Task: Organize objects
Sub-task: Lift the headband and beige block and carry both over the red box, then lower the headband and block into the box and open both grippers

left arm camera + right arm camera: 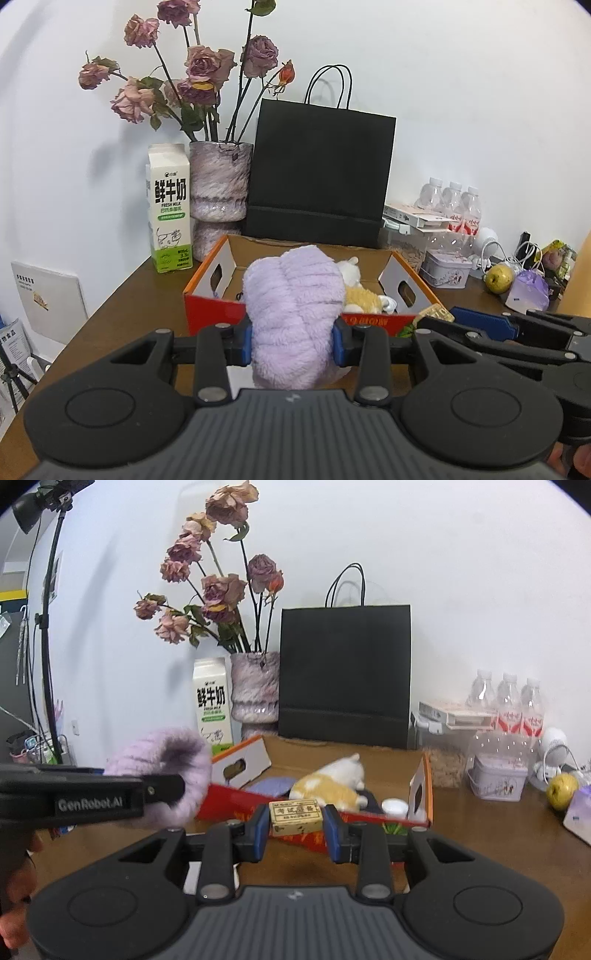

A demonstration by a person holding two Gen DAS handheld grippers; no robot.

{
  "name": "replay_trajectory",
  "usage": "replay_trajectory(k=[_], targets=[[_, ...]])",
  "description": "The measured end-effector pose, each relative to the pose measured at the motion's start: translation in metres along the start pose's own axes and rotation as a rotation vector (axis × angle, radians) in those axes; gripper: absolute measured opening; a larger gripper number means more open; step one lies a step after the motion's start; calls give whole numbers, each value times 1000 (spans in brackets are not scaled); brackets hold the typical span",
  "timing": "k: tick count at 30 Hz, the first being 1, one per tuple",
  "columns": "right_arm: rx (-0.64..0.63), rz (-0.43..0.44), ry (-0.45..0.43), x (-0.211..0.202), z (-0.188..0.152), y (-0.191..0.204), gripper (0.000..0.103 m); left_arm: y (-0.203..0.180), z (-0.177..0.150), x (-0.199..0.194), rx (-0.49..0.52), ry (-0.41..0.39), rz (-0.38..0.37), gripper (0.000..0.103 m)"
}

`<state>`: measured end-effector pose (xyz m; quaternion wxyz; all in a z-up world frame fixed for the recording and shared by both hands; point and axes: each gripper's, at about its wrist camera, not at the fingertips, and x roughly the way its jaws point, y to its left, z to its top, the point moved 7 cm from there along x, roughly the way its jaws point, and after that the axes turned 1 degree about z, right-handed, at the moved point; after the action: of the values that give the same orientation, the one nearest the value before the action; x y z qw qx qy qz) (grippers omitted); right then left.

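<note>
Left wrist view: left gripper [292,341] squeezed soft, light purple slipper [295,306] mid-body. Right gripper [295,827] pinched small hard eraser [296,816].

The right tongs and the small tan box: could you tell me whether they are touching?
Touching. The right wrist view shows the right tongs shut on the small tan box, both blue pads pressed against its ends.

Both wrist views are taken low over the desk [122,302], aimed toward the white wall, close behind each tool. The cardboard box [207,306], black bag [345,672] and vase [255,686] are shared; the left tool [162,790] is seen from the right view.
</note>
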<state>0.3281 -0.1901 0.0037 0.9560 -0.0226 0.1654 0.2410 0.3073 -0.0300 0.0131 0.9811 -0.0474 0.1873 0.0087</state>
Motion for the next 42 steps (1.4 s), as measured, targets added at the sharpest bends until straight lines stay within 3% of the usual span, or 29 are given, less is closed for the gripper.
replay_trajectory(k=[19,42], targets=[[52,-10,-21,82,26,-34,30,3,35,79,-11,-9,-12,39],[69,-91,4,160,42,-85,30,16,61,182,9,9,9,39]])
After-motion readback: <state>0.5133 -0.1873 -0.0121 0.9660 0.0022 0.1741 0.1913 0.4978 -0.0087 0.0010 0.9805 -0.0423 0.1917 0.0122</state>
